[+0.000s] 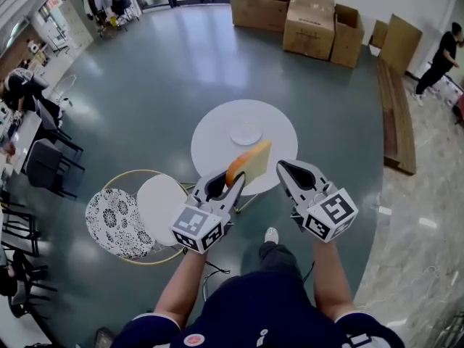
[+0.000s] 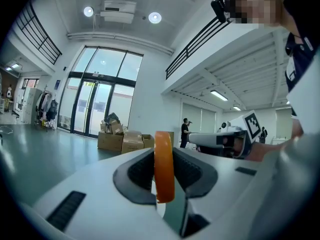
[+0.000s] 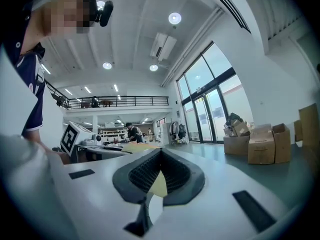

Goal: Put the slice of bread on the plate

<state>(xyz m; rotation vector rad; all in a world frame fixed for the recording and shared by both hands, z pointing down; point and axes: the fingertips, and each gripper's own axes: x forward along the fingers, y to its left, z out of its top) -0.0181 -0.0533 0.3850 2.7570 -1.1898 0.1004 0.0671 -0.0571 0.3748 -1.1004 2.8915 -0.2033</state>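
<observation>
A slice of bread (image 1: 251, 162) with an orange crust and a pale yellow face stands on edge between the jaws of my left gripper (image 1: 235, 180), which is shut on it. In the left gripper view the crust (image 2: 164, 166) shows edge-on, pinched between the dark pads (image 2: 137, 174). The bread hangs over the near rim of a round white table (image 1: 214, 140). A small white plate (image 1: 246, 133) sits near the table's middle, beyond the bread. My right gripper (image 1: 285, 167) is held beside the left one, shut with nothing in it (image 3: 159, 153).
A chair with a black-and-white patterned cushion (image 1: 112, 222) and a white round seat (image 1: 161, 203) stand left of me. Cardboard boxes (image 1: 312, 22) are stacked at the far side. A wooden bench (image 1: 395, 114) and a person (image 1: 438, 58) are at the right, dark chairs (image 1: 47, 164) at the left.
</observation>
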